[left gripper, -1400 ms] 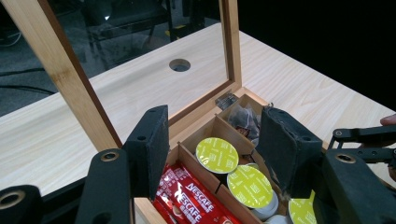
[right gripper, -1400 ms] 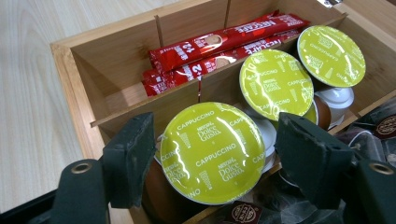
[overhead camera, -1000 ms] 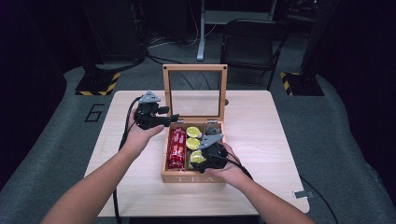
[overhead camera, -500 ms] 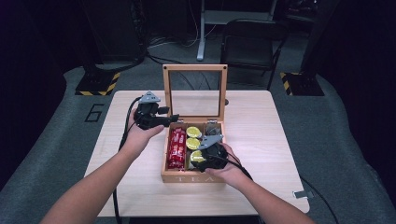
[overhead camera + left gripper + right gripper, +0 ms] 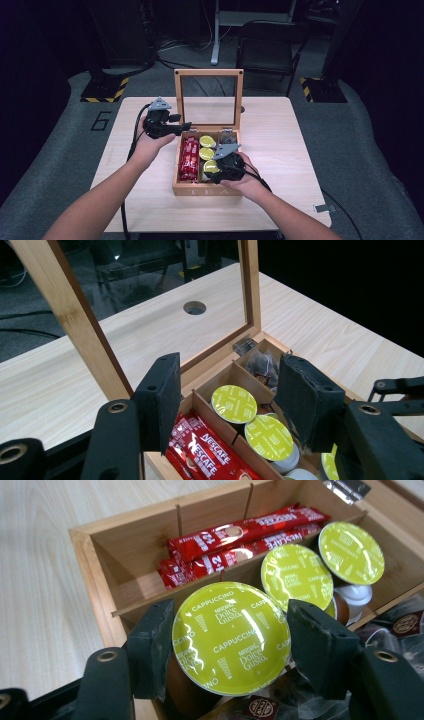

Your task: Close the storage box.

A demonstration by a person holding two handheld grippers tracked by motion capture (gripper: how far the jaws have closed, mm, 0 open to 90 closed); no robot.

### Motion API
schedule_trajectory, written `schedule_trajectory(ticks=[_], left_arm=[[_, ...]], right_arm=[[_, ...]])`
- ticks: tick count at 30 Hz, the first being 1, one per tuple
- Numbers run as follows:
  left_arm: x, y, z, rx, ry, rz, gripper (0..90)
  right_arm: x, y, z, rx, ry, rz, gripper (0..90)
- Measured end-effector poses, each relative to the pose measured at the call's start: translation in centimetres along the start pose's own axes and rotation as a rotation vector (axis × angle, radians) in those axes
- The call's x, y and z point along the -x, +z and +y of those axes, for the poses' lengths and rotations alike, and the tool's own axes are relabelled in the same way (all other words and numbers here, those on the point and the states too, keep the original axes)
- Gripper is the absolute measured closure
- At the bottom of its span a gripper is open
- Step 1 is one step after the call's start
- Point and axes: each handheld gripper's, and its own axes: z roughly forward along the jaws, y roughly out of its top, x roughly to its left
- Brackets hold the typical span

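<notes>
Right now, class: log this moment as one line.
right gripper closing on cappuccino capsule | left gripper open, empty | tea box lid up

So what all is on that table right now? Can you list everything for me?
table: one, pale wood, with a round hole behind the box.
tea box: one, light wood, mid-table, glass lid standing open.
coffee sticks: several, red, in the box's left compartment.
coffee pods: three with green lids, in the middle compartment; the nearest pod sits between the right gripper's jaws.
tea bags: a few, dark sachets, in the right compartment.
chair: one, black, on the floor behind the table.
left gripper: black, jaws apart on nothing, by the box's left rear corner.
right gripper: black, jaws closed on the nearest pod.
</notes>
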Motion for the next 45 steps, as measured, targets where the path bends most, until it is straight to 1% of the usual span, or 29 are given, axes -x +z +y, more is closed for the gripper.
schedule_trajectory(ticks=[1,3,7,8,10,11,13,15,16,18,21,22,24,25,26,29,33,34,36,37,39,40,41,42,43,44,45], left_arm=[[0.0,0.0,0.0,0.001,0.001,0.000,43.3],[0.0,0.0,0.0,0.002,0.000,-0.001,43.3],[0.1,0.0,0.0,0.001,0.003,-0.003,43.3],[0.1,0.0,0.0,0.001,0.003,-0.004,43.3],[0.1,0.0,0.0,0.001,0.002,-0.004,43.3],[0.1,0.0,0.0,0.001,0.002,-0.004,43.3],[0.1,0.1,0.0,0.002,0.005,-0.001,43.3],[0.2,0.2,0.0,0.001,0.007,-0.007,43.3],[0.2,0.2,0.0,0.002,0.001,-0.009,43.3],[0.2,0.3,0.0,0.002,0.006,-0.007,43.3],[0.2,0.3,0.0,0.001,0.007,-0.004,43.3],[0.2,0.3,0.0,0.003,0.005,-0.005,43.3],[0.1,0.3,0.0,0.003,-0.001,-0.004,43.3],[0.1,0.3,-0.1,0.004,-0.002,-0.004,43.3],[0.1,0.3,-0.1,0.005,-0.004,-0.004,43.3],[0.0,0.3,-0.2,-0.001,0.005,0.000,43.3],[0.0,0.3,-0.3,0.000,-0.001,0.000,43.3],[-0.1,0.4,-0.4,-0.003,0.000,-0.001,43.3],[0.0,0.4,-0.4,-0.002,-0.008,-0.001,43.3],[0.0,0.5,-0.4,-0.004,-0.003,0.002,43.3],[0.0,0.5,-0.4,-0.003,-0.002,0.001,43.3],[0.0,0.5,-0.4,-0.003,-0.001,0.001,43.3],[0.0,0.5,-0.4,-0.003,-0.001,0.000,43.3],[0.0,0.5,-0.4,-0.003,-0.001,0.000,43.3],[0.1,0.5,-0.4,-0.008,-0.002,-0.004,43.3],[0.1,0.6,-0.5,-0.005,0.000,-0.002,43.3],[0.1,0.6,-0.5,-0.005,0.000,-0.002,43.3]], right_arm=[[0.0,-0.2,0.1,0.000,-0.014,0.001,36.6],[0.0,-0.6,0.4,0.012,-0.018,0.003,36.6],[-0.1,-1.3,0.7,0.010,-0.024,0.002,36.6],[0.0,-1.4,0.7,0.016,-0.033,0.001,36.6],[0.1,-1.8,0.7,0.018,-0.022,-0.001,36.6],[0.2,-1.9,0.7,0.020,-0.026,0.004,36.6],[0.2,-2.2,0.7,0.021,-0.011,-0.001,36.6],[0.4,-2.4,0.6,0.024,-0.012,-0.005,36.6],[0.6,-2.5,0.5,0.027,-0.018,-0.005,36.6],[0.8,-2.8,0.4,0.022,0.001,-0.012,36.6],[1.1,-3.0,0.2,0.023,-0.003,-0.017,36.6],[1.4,-3.2,0.0,0.020,0.002,-0.028,36.6],[1.6,-3.5,-0.2,0.026,0.022,-0.035,36.6],[1.8,-3.7,-0.3,0.026,0.017,-0.037,36.6],[1.9,-3.8,-0.4,0.028,0.030,-0.043,36.6],[2.4,-4.2,-0.6,0.025,0.033,-0.055,36.7],[3.2,-4.9,-0.9,0.026,0.043,-0.084,36.7],[3.3,-5.0,-1.0,0.027,0.053,-0.091,36.6],[3.6,-5.2,-1.1,0.032,0.055,-0.094,36.7],[4.0,-5.6,-1.3,0.032,0.075,-0.107,36.7],[4.4,-5.9,-1.4,0.031,0.083,-0.119,36.6],[4.7,-6.1,-1.5,0.029,0.078,-0.127,36.7],[4.9,-6.3,-1.6,0.029,0.086,-0.131,36.7],[4.9,-6.3,-1.6,0.029,0.086,-0.131,36.7],[5.1,-6.5,-1.8,0.027,0.091,-0.138,36.7],[5.6,-6.7,-2.0,0.029,0.082,-0.146,36.7],[5.9,-6.9,-2.2,0.027,0.099,-0.158,36.7]])
